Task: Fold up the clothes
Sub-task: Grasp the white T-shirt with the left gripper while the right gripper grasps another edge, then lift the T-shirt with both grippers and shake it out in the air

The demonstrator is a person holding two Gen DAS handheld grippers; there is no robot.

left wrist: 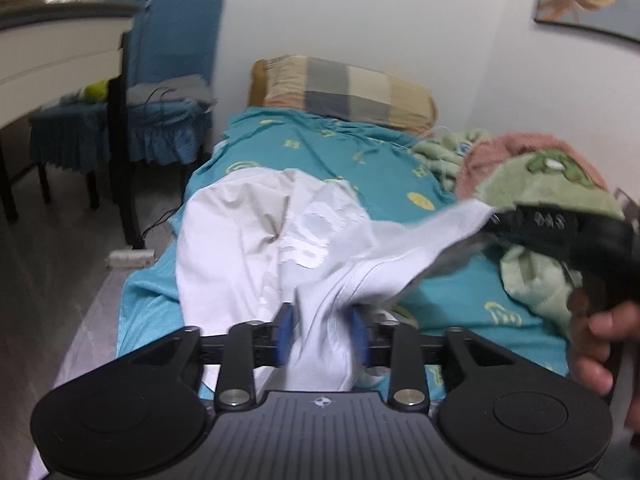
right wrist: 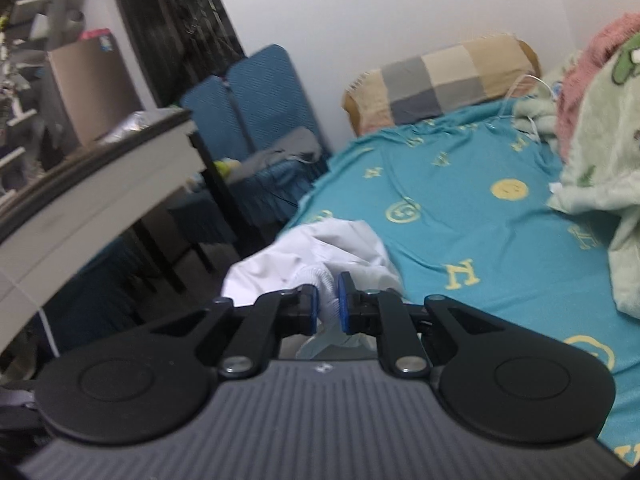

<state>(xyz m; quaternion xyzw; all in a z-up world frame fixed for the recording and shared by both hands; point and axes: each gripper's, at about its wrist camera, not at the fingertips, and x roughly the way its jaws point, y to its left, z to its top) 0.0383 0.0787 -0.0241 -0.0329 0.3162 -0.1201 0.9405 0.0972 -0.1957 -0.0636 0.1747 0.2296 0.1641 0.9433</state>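
White garment (left wrist: pixel 256 240) lies crumpled on the bed (left wrist: pixel 460 288), near-left; light, limp, will sag and slip; your left gripper (left wrist: pixel 320 336) stands half open, cloth loose between its jaws; right gripper (right wrist: pixel 328 300) clenched on a bunched edge; take seams or hems, not mid-panel.

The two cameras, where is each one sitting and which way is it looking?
Left wrist view: sits on the left gripper, looking along the bed toward the checked pillow; its blue pads flank the white garment; the right gripper and a hand show.
Right wrist view: sits on the right gripper, facing the pillow and blue chair; its jaws pinch the white garment.
Both share bed, pillow, garment, chair and green blanket.
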